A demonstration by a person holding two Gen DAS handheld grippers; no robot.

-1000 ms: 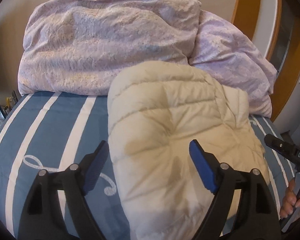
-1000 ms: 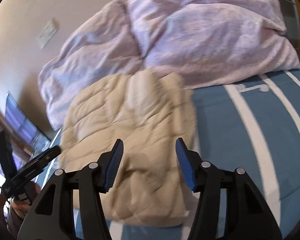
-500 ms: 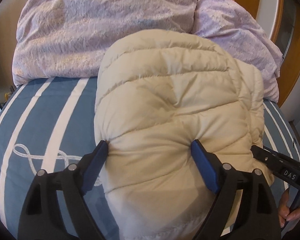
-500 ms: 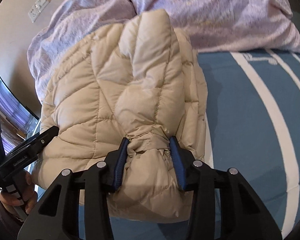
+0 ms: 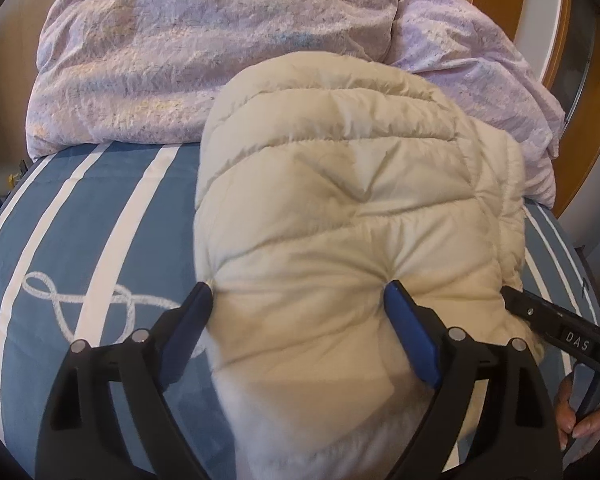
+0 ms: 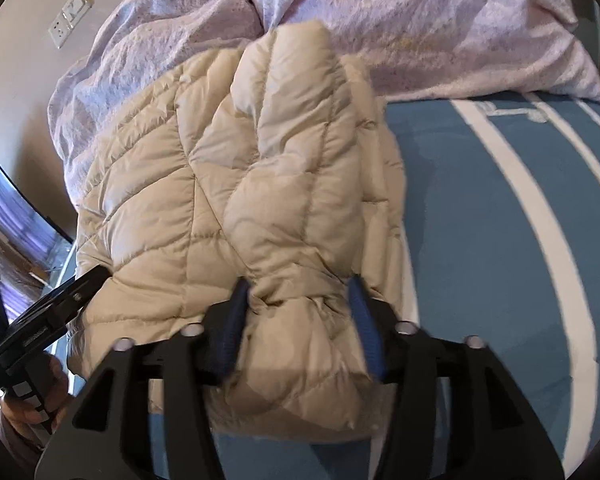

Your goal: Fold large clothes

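Cream puffer jacket [image 5: 360, 240] lies folded into compact bundle on striped blue bedspread [image 5: 100, 220], below lilac duvet [image 5: 204, 60] — fold looks nearly done, release left. My left gripper [image 5: 298, 304] pinches near hem, jaws wide; my right gripper [image 6: 300, 304] — jaws just loosening — brackets other end.

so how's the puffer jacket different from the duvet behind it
Colour: the puffer jacket is plain cream, the duvet mottled lilac.
Surface: the jacket is smooth with stitched quilt lines; the duvet is crinkled with no such seams.
Pose: the jacket is a compact folded bundle on the blue striped bedsheet; the duvet is a wider heap behind it, by the wall.
Both are soft and puffy.
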